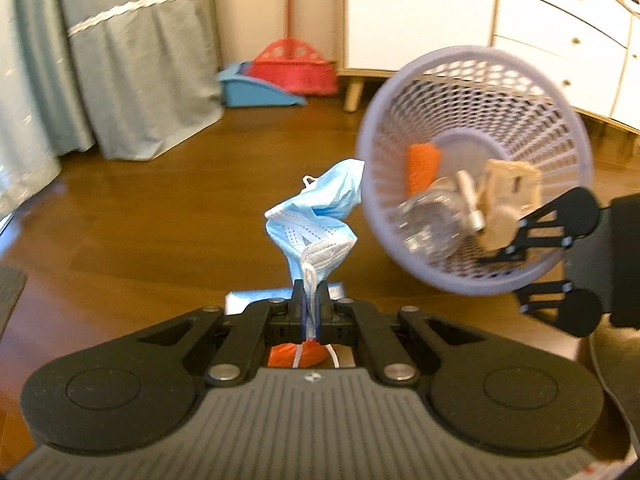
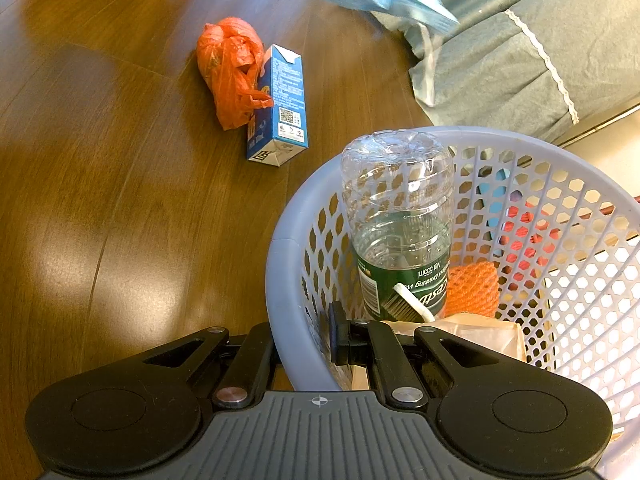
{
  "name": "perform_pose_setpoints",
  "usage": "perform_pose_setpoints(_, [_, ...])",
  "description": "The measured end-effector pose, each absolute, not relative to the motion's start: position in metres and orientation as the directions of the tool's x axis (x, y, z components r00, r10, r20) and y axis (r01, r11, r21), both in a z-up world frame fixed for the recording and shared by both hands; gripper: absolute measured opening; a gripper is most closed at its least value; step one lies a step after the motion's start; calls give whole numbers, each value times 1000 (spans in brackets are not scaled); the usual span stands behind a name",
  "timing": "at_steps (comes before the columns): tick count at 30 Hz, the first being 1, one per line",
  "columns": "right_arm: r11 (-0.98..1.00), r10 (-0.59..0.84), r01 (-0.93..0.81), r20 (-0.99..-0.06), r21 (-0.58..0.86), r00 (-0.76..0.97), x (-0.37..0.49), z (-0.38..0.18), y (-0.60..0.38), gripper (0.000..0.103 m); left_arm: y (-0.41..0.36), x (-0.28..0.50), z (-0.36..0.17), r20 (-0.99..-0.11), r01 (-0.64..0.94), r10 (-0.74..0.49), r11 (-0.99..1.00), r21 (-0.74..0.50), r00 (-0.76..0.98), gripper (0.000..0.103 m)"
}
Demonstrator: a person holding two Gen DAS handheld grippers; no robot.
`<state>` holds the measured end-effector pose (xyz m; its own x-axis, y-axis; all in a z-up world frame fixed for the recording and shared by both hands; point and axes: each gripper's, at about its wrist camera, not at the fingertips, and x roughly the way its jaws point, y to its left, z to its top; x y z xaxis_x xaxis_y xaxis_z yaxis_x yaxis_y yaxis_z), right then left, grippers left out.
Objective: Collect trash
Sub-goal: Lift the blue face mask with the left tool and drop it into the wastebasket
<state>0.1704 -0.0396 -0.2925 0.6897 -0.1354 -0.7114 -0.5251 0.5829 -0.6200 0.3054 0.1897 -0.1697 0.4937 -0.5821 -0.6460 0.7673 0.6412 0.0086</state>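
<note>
- Left gripper (image 1: pixel 309 304), bottom centre of the left wrist view: clenched on a crumpled blue face mask (image 1: pixel 316 216), held above the wooden floor (image 1: pixel 160 208).
- Right gripper (image 2: pixel 308 344): clamped on the rim of a lavender mesh basket (image 2: pixel 280 264), lower right of its view.
- In the basket: clear plastic bottle (image 2: pixel 400 216), orange foam net (image 2: pixel 474 288) (other scraps blurred).
- On the floor, upper centre: orange plastic bag (image 2: pixel 230 68) touching a blue carton (image 2: pixel 282 104).
</note>
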Motion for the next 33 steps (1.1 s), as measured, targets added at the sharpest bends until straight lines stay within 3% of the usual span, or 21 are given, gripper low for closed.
perform_pose_setpoints(30, [601,-131,-513,-708,-614,694,173,-290,-38,4,45,312,-151,-608,900,-733,431,-70,304,2])
perform_pose_setpoints(33, [606,-130,-510,-708,-611,694,174,-289,-39,4,30,315,-150,-591,905,-758,411,-107,274,24])
